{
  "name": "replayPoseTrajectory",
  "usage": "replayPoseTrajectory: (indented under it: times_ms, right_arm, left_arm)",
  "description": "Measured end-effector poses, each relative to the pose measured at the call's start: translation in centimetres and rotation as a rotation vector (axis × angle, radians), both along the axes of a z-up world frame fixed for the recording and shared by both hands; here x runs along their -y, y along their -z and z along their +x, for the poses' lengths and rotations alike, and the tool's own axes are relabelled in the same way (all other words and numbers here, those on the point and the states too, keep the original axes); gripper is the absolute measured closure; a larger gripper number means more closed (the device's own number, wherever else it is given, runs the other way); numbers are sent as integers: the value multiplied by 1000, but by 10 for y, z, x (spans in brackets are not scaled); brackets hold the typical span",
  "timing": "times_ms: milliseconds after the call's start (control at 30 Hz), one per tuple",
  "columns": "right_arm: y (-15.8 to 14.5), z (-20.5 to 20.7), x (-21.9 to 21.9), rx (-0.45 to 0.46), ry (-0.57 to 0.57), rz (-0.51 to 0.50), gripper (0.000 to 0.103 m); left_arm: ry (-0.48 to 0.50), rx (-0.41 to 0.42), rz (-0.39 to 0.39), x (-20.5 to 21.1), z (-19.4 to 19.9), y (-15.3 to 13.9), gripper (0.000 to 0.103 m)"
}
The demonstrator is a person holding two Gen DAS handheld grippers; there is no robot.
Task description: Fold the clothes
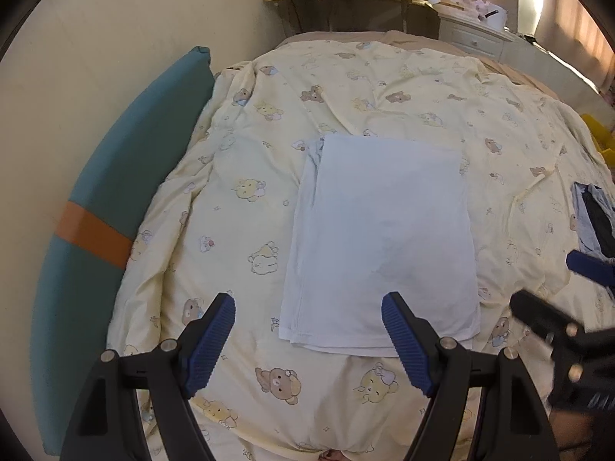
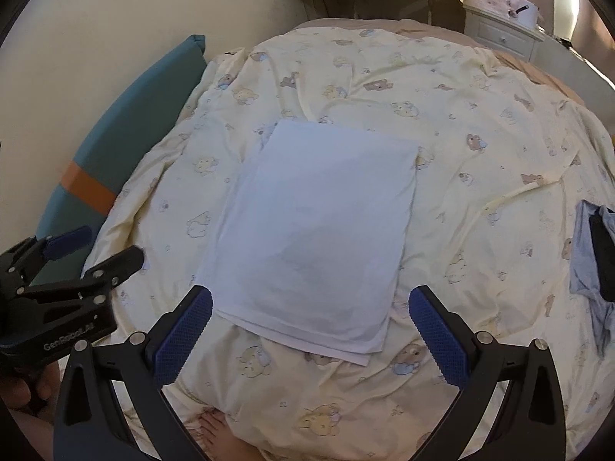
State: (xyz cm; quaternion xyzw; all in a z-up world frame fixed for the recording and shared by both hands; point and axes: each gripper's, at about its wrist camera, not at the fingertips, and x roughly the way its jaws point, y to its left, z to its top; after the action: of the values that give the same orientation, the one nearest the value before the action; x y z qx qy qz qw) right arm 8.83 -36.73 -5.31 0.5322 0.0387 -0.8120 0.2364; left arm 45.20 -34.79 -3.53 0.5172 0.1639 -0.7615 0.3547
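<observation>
On the bed's bear-print quilt (image 1: 384, 88) we see the folded white garment (image 1: 380, 238) lying flat at centre; both grippers, left (image 1: 307, 342) and right (image 2: 311, 330), hover with fingers spread, empty. A teal cushion (image 1: 115, 176) lines the left wall.

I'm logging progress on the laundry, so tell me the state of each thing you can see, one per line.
White garment: folded into a flat rectangle, lying on the duvet, not held.
Left gripper: fingers open, empty, above the garment's near edge.
Right gripper: fingers open, empty.
Grey and dark clothes: crumpled, unfolded, at the right edge of the bed.
Bear-print duvet: spread out, wrinkled.
</observation>
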Motion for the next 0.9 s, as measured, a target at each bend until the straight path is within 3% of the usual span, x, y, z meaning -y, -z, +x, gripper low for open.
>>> replayPoseTrajectory:
  times_ms: [133, 333, 467, 600, 733, 833, 900]
  right_arm:
    - [-6, -24, -19, 62, 42, 0, 0]
    - [-25, -66, -37, -44, 111, 97, 0]
    - [-43, -90, -52, -53, 198, 171, 0]
    - [-93, -112, -75, -39, 217, 180, 0]
    - [-135, -133, -99, -86, 97, 273, 0]
    - [-139, -134, -138, -121, 51, 273, 0]
    - [-137, -133, -168, -140, 36, 259, 0]
  left_arm:
    - [104, -31, 140, 12, -18, 18, 24]
    - [277, -77, 213, 33, -84, 30, 24]
    - [407, -103, 191, 35, -135, 11, 24]
    - [521, -111, 165, 26, -168, -22, 24]
    - [522, -143, 187, 10, -190, -55, 24]
    - [528, -133, 170, -20, -209, -62, 24]
    - [525, -117, 81, -43, -224, -56, 24]
